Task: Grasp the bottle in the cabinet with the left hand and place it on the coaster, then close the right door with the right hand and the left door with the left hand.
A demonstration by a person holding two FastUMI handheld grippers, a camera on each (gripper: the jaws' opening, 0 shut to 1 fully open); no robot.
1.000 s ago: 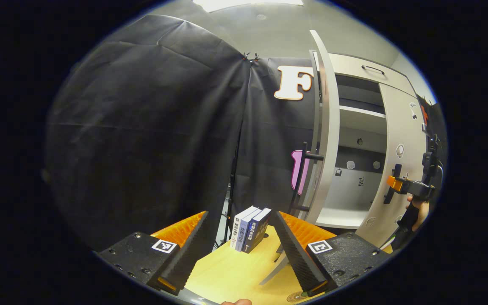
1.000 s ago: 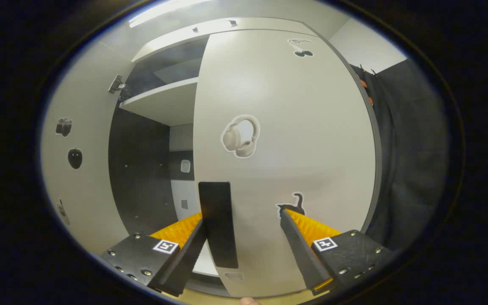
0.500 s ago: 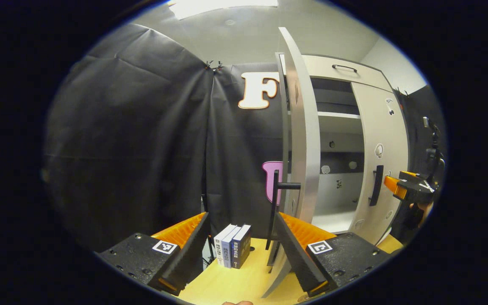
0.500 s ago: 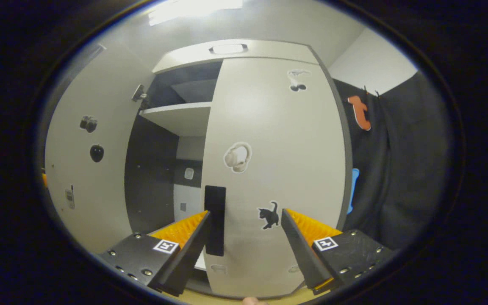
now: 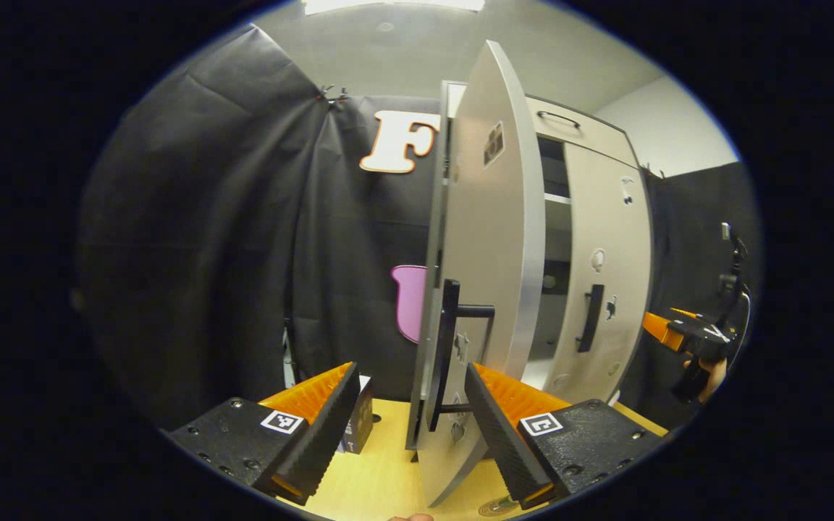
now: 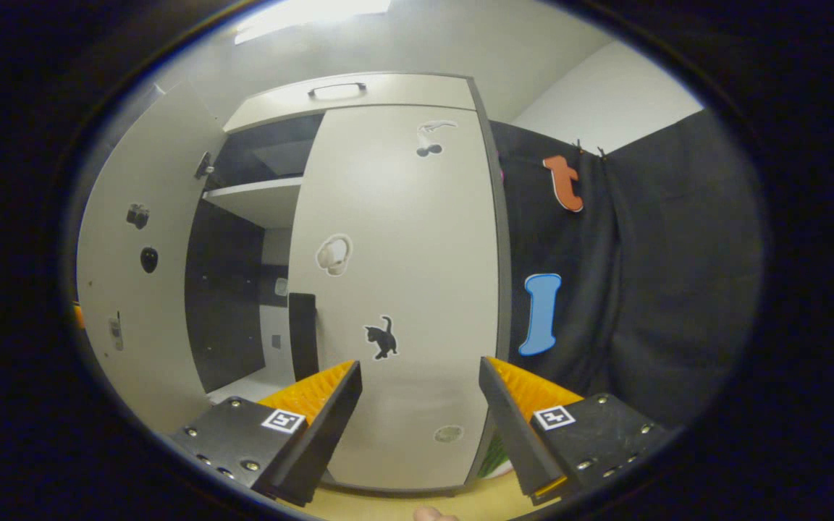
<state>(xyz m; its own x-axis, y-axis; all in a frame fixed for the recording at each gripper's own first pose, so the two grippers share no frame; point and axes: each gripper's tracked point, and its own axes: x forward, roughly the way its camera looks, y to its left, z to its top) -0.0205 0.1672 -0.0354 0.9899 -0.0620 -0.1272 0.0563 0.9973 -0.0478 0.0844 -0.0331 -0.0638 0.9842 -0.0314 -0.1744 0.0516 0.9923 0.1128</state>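
Observation:
The pale cabinet's left door (image 5: 489,239) stands partly open, its outer face toward me. Its black handle (image 5: 448,347) lies between the fingers of my open left gripper (image 5: 410,427), nearer the right finger; I cannot tell whether they touch. The right door (image 6: 395,289) looks shut against the cabinet, with its black handle (image 6: 303,336) at its left edge. My right gripper (image 6: 420,427) is open and empty, a short way in front of that door. In the left gripper view a hand holds the right gripper (image 5: 685,333) at the far right. A round coaster's edge (image 5: 495,509) peeks out at the bottom.
The cabinet stands on a yellow wooden table (image 5: 381,485). Books (image 5: 360,427) stand behind my left finger. Between the doors a white shelf (image 6: 250,210) and the dark interior are visible. The left door's inner face (image 6: 120,275) carries stickers. Black cloth hangs on both sides.
The left door has swung well toward the cabinet, its handle now between my left fingers. The right door has gone from ajar to shut, and my right gripper has drawn back from it.

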